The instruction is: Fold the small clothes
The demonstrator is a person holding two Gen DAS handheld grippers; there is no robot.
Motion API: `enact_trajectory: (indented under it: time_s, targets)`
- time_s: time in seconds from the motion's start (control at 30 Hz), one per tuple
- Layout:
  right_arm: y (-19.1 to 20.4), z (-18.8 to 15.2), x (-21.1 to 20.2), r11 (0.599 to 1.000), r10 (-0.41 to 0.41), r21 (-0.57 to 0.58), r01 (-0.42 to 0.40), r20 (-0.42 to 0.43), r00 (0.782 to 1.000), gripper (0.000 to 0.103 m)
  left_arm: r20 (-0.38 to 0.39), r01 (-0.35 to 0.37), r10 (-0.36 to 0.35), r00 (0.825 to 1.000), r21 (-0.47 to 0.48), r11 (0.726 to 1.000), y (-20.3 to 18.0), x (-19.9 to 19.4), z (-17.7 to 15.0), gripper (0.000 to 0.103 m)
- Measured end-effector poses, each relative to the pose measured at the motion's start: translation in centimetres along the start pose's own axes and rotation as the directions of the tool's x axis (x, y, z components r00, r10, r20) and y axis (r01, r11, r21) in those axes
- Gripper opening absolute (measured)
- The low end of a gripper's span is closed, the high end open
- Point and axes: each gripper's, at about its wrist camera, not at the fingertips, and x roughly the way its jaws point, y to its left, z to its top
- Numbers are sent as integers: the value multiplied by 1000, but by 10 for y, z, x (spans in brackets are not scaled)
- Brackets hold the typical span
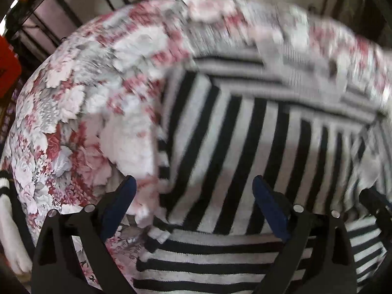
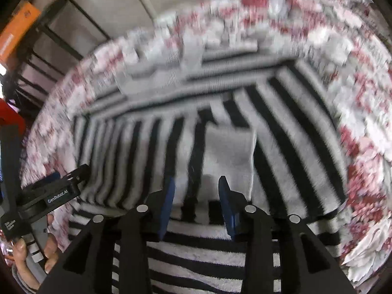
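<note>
A black-and-white striped sweater (image 1: 235,134) is spread on a flowered sheet (image 1: 68,112), its far edge smeared by blur. The left gripper (image 1: 196,205) is held wide apart above it. The right gripper (image 2: 196,196) is narrowed around a raised fold, though actual contact cannot be told.

left gripper (image 1: 193,191): black arms, blue pads (image 1: 268,203), silver screws
right gripper (image 2: 196,191): black, blue pads (image 2: 226,203); other unit lettered "GenRobot.AI"
hand (image 2: 34,257): bare skin, striped cuff
</note>
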Motion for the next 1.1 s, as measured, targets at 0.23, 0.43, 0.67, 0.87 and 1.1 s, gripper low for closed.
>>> enact_trajectory:
  time_s: [0.23, 0.43, 0.67, 0.87, 1.1]
  targets:
    - [-5, -3, -16, 999, 42, 29, -42, 3, 999, 37, -23, 6, -6, 1000, -6, 1000, 7, 0, -5, 94]
    - [2, -36, -50, 998, 39, -57, -39, 2, 999, 37, -7, 66, -66, 998, 67, 996, 5, -28, -37, 94]
    - [3, -90, -70, 990, -36, -140, 35, -4, 999, 38, -49, 76, -69, 996, 159, 984, -26, -40, -105, 94]
    - [0, -144, -54, 973, -104, -212, 88, -64, 993, 52, -73, 21, -2, 997, 248, 969, -53, -34, -157, 98]
    - [-21, -150, -97, 997, -15, -81, 16, 14, 1000, 55, -88, 123, -116, 989, 72, 990, -14, -55, -167, 98]
